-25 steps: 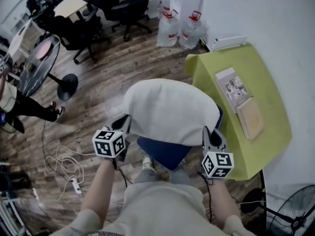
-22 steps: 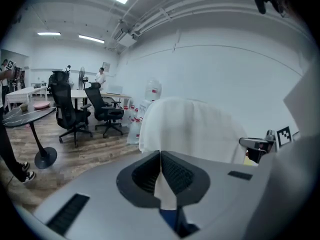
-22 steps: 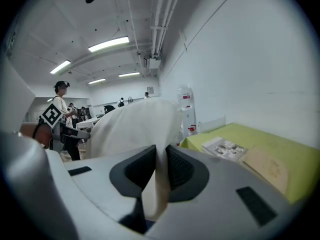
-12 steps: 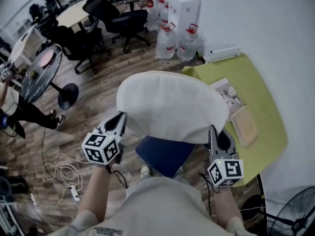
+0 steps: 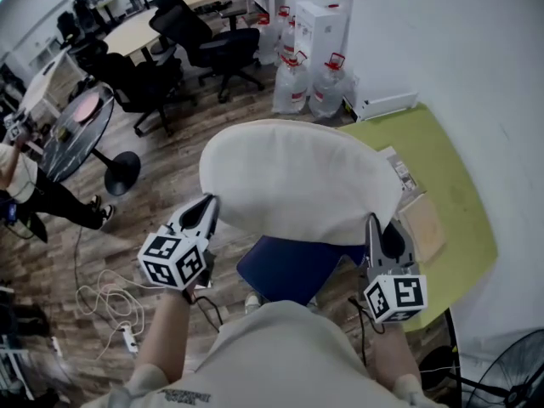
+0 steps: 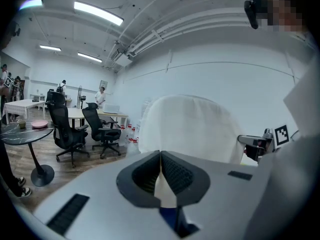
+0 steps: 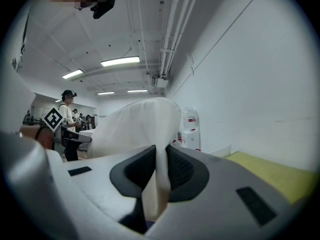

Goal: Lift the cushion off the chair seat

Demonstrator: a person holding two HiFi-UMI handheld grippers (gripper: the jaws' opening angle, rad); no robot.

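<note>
A cream cushion (image 5: 297, 181) hangs in the air above the blue chair seat (image 5: 289, 266), held at its two near corners. My left gripper (image 5: 206, 206) is shut on the cushion's left corner, and in the left gripper view the cushion (image 6: 187, 126) rises beyond the left gripper (image 6: 161, 166). My right gripper (image 5: 374, 225) is shut on the right corner. In the right gripper view a fold of the cushion (image 7: 137, 124) runs down between the jaws of the right gripper (image 7: 161, 164). Most of the seat is hidden under the cushion.
A yellow-green table (image 5: 459, 228) with a booklet (image 5: 399, 172) and a wooden board (image 5: 422, 223) stands at the right, against the white wall. Water jugs (image 5: 327, 87), black office chairs (image 5: 212, 45) and a round table (image 5: 72, 121) stand further off. Cables (image 5: 102, 300) lie on the wood floor.
Both grippers have risen with the cushion, which now fills more of the head view and covers more of the blue seat.
</note>
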